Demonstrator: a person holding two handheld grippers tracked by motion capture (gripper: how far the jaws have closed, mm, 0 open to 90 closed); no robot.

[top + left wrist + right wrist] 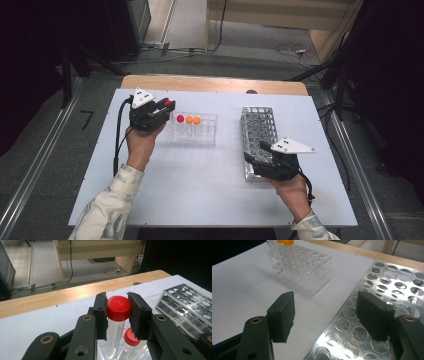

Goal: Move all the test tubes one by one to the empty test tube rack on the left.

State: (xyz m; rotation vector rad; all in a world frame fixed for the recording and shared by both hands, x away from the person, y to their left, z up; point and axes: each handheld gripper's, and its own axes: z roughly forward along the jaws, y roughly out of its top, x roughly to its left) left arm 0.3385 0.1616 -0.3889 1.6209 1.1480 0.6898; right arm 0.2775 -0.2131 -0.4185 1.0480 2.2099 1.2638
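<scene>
Left tool (161, 107) is clamped on the red cap of a clear tube (117, 315), pads pressing the cap from both sides, tube hanging down between the jaws. Just below and beside it, a second red-capped tube (130, 338) stands in the clear plastic rack (202, 134), which sits just right of the left tool on the white worktop (200, 185). Two orange-capped tubes (193, 120) stand in the same rack, next to the red one. Right tool (260, 152) has its jaws spread wide with nothing between them, poised over the near edge of the metal rack (260, 125), one jaw above the holes, the other above bare worktop.
</scene>
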